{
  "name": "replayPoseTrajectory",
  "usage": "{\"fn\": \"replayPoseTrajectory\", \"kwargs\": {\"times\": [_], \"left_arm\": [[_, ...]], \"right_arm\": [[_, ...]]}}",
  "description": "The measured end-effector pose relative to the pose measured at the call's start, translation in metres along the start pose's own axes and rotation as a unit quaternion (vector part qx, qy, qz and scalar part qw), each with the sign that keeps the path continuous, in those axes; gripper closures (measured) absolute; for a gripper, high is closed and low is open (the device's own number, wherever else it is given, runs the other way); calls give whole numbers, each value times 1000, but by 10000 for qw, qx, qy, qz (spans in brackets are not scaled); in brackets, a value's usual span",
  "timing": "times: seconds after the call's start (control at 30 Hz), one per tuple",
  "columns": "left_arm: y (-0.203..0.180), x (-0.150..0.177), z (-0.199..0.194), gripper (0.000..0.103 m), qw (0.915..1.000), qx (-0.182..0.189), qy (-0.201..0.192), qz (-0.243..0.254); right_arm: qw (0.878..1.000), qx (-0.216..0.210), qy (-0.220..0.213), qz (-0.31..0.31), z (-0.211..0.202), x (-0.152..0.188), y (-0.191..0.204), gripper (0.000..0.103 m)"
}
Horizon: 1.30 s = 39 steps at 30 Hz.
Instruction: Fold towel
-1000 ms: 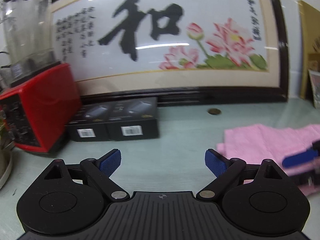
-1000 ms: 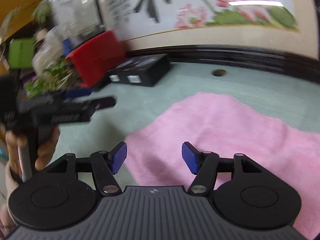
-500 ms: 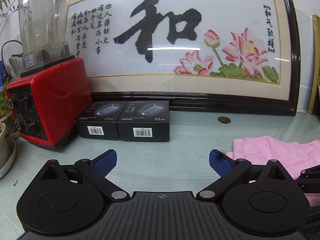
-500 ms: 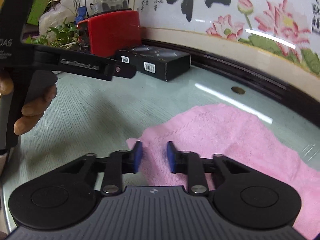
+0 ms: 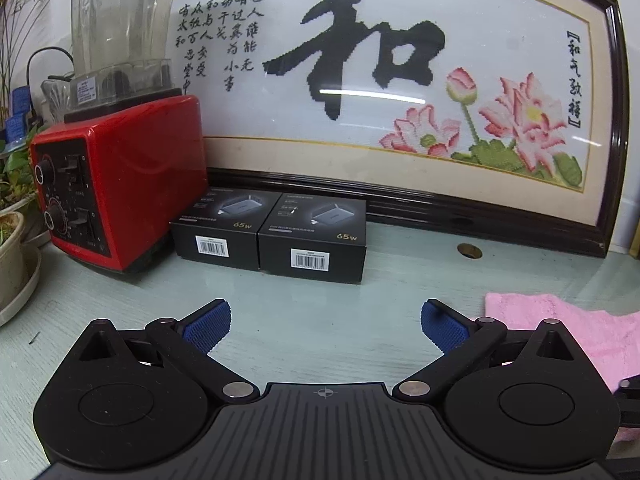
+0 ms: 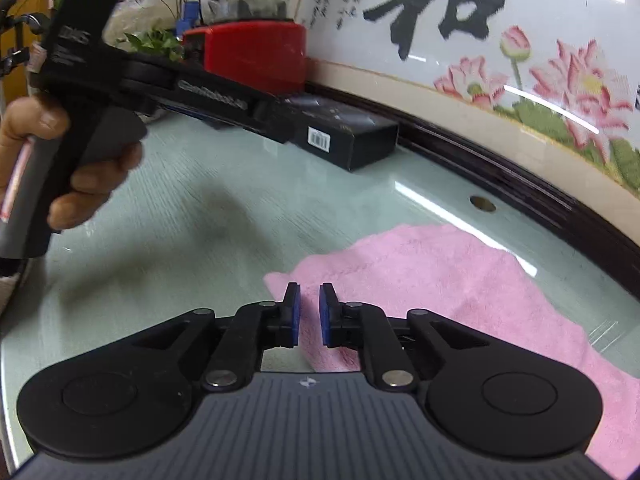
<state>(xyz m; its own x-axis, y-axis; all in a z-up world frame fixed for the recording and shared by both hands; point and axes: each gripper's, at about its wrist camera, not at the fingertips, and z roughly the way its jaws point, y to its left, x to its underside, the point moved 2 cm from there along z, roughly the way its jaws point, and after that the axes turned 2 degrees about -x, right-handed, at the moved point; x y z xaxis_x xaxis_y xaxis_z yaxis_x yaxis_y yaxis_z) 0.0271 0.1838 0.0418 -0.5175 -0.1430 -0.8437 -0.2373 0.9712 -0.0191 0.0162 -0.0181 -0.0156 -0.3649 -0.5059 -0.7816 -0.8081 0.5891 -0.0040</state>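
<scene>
Right gripper (image 6: 309, 314) jaws opening slightly, narrow gap over pink towel (image 6: 460, 280) corner, grip unclear; left gripper (image 5: 325, 322) gaping wide, holding nothing.

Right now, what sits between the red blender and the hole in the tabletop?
Two black boxes side by side, beside the red blender; from them to the hole the tabletop is bare. Left wrist view shows it.

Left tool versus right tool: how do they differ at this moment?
The left tool stands wide open with only bare table between its pads; the right tool is nearly closed, jaws opening slightly, with pink towel between them. The left tool sits beside the towel's edge; the right tool is over its near corner. Both have black linkages and blue ribbed pads, and both angle down toward the table.
</scene>
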Motion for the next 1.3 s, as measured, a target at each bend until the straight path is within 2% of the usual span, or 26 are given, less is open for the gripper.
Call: {"fn": "replayPoseTrajectory", "kwargs": {"times": [0.07, 0.13, 0.17, 0.2, 0.23, 0.27, 0.33, 0.37, 0.47, 0.5, 0.53, 0.6, 0.7, 0.87, 0.93, 1.0, 1.13, 1.2, 1.3], "left_arm": [[-1, 1, 0, 0, 10000, 37, 1, 27], [-2, 1, 0, 0, 10000, 37, 4, 65], [-3, 2, 0, 0, 10000, 39, 7, 73], [-3, 2, 0, 0, 10000, 47, 19, 84], [-4, 2, 0, 0, 9999, 52, 26, 91], [-4, 2, 0, 0, 9999, 56, 32, 97], [-5, 2, 0, 0, 9999, 68, 21, 115], [-6, 3, -1, 0, 9999, 77, 11, 131], [-7, 3, -1, 0, 9999, 72, 19, 144], [-7, 3, 0, 0, 9999, 65, 31, 146], [-7, 3, 0, 0, 9999, 65, 34, 146], [-7, 3, 0, 0, 9999, 72, 33, 141], [-6, 2, -1, 0, 9999, 79, 19, 127], [-7, 3, -1, 0, 9999, 104, 19, 133], [-8, 3, -2, 0, 9998, 119, 17, 141], [-9, 3, -2, 0, 9998, 137, 16, 152], [-9, 4, -1, 0, 9998, 122, 54, 154], [-9, 4, 1, 0, 9998, 95, 77, 143], [-7, 4, 1, 0, 9999, 57, 87, 91]], "right_arm": [[10000, -29, 29, 31, 4, -2, -1, 83], [9999, -88, 58, 82, 9, -5, -2, 63], [9999, -102, 76, 58, 11, -5, -1, 46], [9999, -108, 98, 2, 14, -4, 1, 46], [9999, -53, 89, -118, 15, -3, 4, 48], [9997, -14, 55, -230, 15, -2, 8, 57], [9997, 25, 15, -245, 13, -2, 10, 68], [9998, 12, -9, -206, 12, -2, 9, 71], [9996, -254, -23, 156, 12, -3, -1, 66], [9991, -340, -25, 270, 11, -3, -5, 63], [9980, -467, -27, 426, 11, -3, -9, 53], [9926, -839, -154, 862, 7, -5, -19, 52], [9869, -1004, -324, 1220, 3, -6, -28, 53], [9925, -517, -122, 1097, 13, -3, -33, 59], [9969, -268, -124, 726, 17, -3, -25, 62], [9994, 30, -118, 331, 19, -2, -14, 72], [9996, 198, -120, 154, 16, 0, -3, 84], [9993, 289, -160, 166, 15, 0, -2, 95], [9989, 340, -274, 186, 9, 1, -2, 96]]}}
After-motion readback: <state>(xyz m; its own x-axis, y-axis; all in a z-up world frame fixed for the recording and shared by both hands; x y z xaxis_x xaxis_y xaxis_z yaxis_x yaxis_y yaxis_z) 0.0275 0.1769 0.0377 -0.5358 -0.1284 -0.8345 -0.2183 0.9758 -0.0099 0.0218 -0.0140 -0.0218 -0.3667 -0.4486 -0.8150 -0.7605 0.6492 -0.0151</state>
